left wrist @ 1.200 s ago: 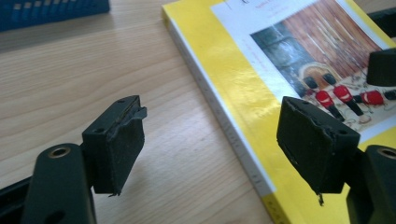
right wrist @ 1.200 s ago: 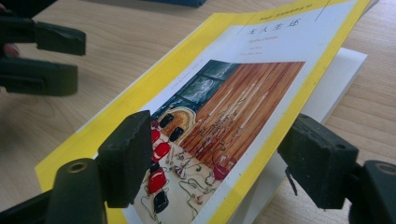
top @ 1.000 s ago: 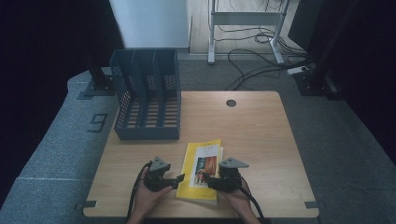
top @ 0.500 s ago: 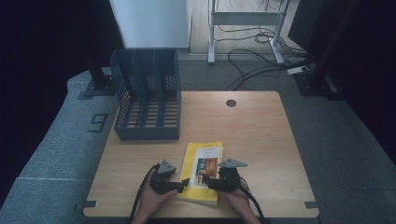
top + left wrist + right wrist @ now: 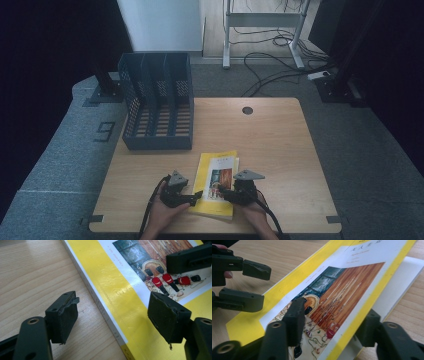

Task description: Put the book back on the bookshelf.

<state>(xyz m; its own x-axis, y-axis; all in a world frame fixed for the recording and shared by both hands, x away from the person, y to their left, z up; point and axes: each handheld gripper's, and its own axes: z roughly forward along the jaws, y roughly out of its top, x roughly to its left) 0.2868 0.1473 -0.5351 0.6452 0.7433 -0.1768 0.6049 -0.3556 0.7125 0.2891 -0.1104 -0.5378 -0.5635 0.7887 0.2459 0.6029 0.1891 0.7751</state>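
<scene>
Since the earlier high frames, left gripper (image 5: 196, 195) has slid in from beside the yellow book (image 5: 216, 184) so its jaw tips now reach the book's left edge; right gripper (image 5: 224, 191) sits about where it was, over the book's lower right.

Book: flat near the front edge of the wooden table (image 5: 280, 150), spine toward the left gripper. In the right gripper view the front cover (image 5: 342, 287) is lifted off the white pages (image 5: 404, 285) below.

Left gripper (image 5: 112, 315): jaws wide apart, straddling the spine, holding nothing.

Right gripper (image 5: 332, 322): jaws open, one over the cover picture, the other beyond the cover's free edge; no grip seen.

Dark mesh file rack (image 5: 157, 102) stands at the table's far left, well apart from the book.
</scene>
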